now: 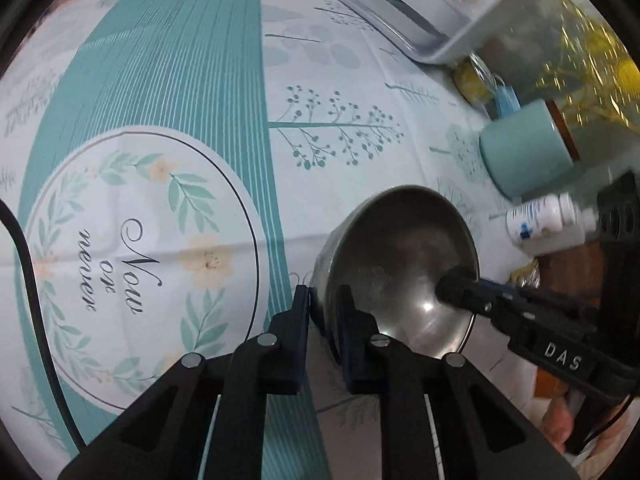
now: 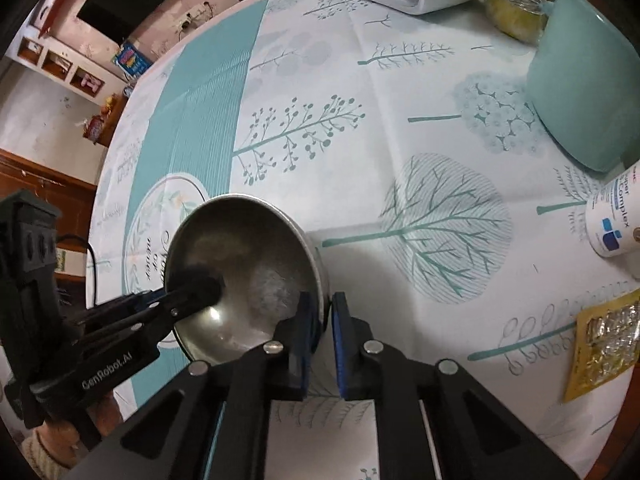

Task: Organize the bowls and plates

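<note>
The steel bowl is pinched at opposite rims between the closed jaws of the left gripper and right gripper — thin, slick edge holds, so slippage or tilting is judged likely if lifted unevenly.

Tablecloth: "Now or never" in script inside the floral ring.
Right gripper body: "DAS" in white.
Left gripper body: "GenRobot.AI" in white.
Bottle label: "Complex", above it a partly cut word ending "per".
</note>
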